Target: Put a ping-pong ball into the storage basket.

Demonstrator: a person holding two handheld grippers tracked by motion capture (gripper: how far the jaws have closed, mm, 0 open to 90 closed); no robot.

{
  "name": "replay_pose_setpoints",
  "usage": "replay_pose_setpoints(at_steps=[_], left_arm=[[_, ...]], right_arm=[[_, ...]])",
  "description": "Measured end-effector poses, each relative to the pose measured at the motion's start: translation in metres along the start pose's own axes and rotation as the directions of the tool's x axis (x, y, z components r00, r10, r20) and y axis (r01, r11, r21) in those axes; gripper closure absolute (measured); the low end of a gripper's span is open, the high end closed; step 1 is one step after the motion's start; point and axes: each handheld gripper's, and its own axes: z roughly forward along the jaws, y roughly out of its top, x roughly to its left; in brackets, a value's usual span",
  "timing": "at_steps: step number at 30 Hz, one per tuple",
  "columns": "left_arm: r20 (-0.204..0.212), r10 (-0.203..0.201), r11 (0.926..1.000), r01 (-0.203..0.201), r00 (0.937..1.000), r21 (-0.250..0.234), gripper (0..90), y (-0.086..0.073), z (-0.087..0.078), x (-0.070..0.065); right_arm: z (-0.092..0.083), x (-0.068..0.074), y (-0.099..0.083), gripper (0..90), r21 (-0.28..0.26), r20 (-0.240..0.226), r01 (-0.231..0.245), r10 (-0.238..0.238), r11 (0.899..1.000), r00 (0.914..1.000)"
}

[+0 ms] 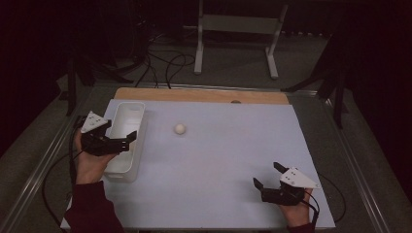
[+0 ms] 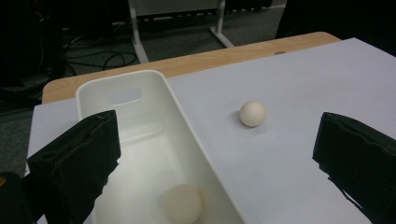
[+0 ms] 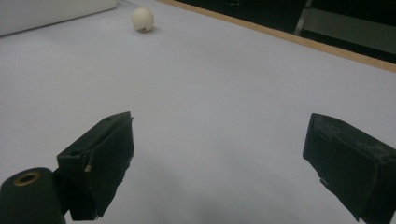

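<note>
left gripper, jaws apart, hovers over the bin; one ball lies inside, another ball just right of the bin.

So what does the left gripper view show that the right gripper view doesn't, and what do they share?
Left gripper view alone: the inside of the white bin, with a ball in the bin at its near end, and that gripper's own open jaws straddling the bin's right wall. Right gripper view alone: the right gripper, open over bare white table sheet, nothing between its jaws. Both: the loose ball on the table and the wooden table edge beyond the sheet.
</note>
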Motion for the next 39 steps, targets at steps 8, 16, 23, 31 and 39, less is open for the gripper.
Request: replay_pose_setpoints(at_steps=[8,16,23,31,39], left_arm=[[0.014,0.024,0.9997,-0.024,0.9996,0.003,1.6,0.003,0.009,-0.011],[0.033,0.052,0.9985,-0.053,0.9981,0.013,1.6,0.005,0.019,-0.024],[0.040,0.056,0.9984,-0.057,0.9976,0.007,1.6,0.006,0.023,-0.030],[0.058,0.057,0.9983,-0.057,0.9967,-0.005,2.0,0.008,0.028,-0.038],[0.070,0.077,0.9970,-0.078,0.9945,0.000,2.2,0.010,0.033,-0.049]], right_arm=[[0.000,0.000,0.000,8.5,0.000,-0.002,0.000,0.000,1.000,1.0000],[0.000,0.000,0.000,8.4,0.001,-0.001,0.000,0.000,1.000,1.0000],[0.001,0.000,0.000,8.4,0.004,-0.002,0.003,-0.003,1.000,1.0000],[0.002,0.001,0.000,8.4,0.005,-0.007,0.007,-0.007,1.000,1.0000],[0.002,0.000,0.000,8.4,0.007,-0.005,0.006,-0.006,1.000,1.0000]])
